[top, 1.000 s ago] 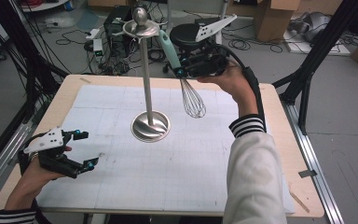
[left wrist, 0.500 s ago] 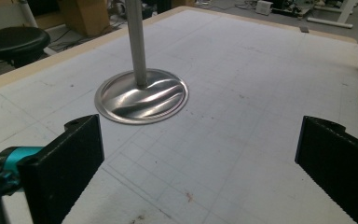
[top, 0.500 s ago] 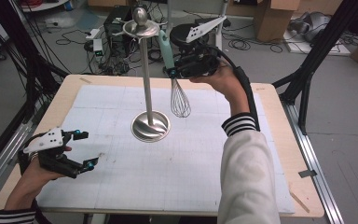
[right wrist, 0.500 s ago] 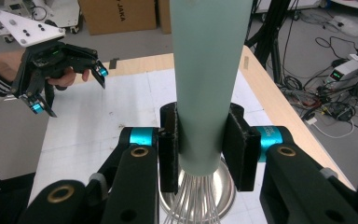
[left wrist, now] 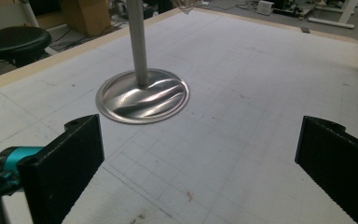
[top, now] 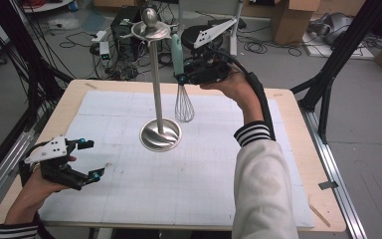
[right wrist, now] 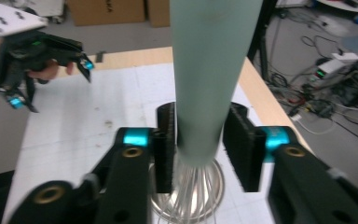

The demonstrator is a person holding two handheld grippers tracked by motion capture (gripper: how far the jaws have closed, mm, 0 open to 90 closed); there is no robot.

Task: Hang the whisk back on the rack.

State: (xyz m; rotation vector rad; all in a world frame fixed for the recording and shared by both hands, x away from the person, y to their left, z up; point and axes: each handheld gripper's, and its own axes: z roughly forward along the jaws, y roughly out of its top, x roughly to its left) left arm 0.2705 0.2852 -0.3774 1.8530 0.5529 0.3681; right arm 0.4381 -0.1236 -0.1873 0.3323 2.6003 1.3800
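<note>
Two grippers, one whisk, one stand: whisk brought up beside the post

High view. Right gripper (top: 180,77) is raised over the far half of the counter (top: 288,149), its jaws around the teal handle of the whisk (top: 183,102). Whisk hangs upright, wire head down, clear of the white mat (top: 204,164), just right of the steel stand (top: 158,89). Against the picture of a second ago the whisk has moved left, closer to the post, and stands straighter; its handle top now sits just beside the stand's hooked crown. Jaws have just been opening a little, handle between them. Left gripper (top: 89,159) is low at the near left corner of the mat, in the same spot as before, jaws wide, nothing between them.

Left gripper view. Both black jaws stand far apart at the lower corners, holding nothing. Stand's round base (left wrist: 143,95) and post lie ahead on the mat.

Right gripper view. Whisk handle (right wrist: 209,79) rises between the two pads; the left pad lies against it, a narrow gap shows at the right pad. Wire head (right wrist: 189,196) hangs below the jaws. Left gripper (right wrist: 51,65) appears farther off at upper left.
</note>
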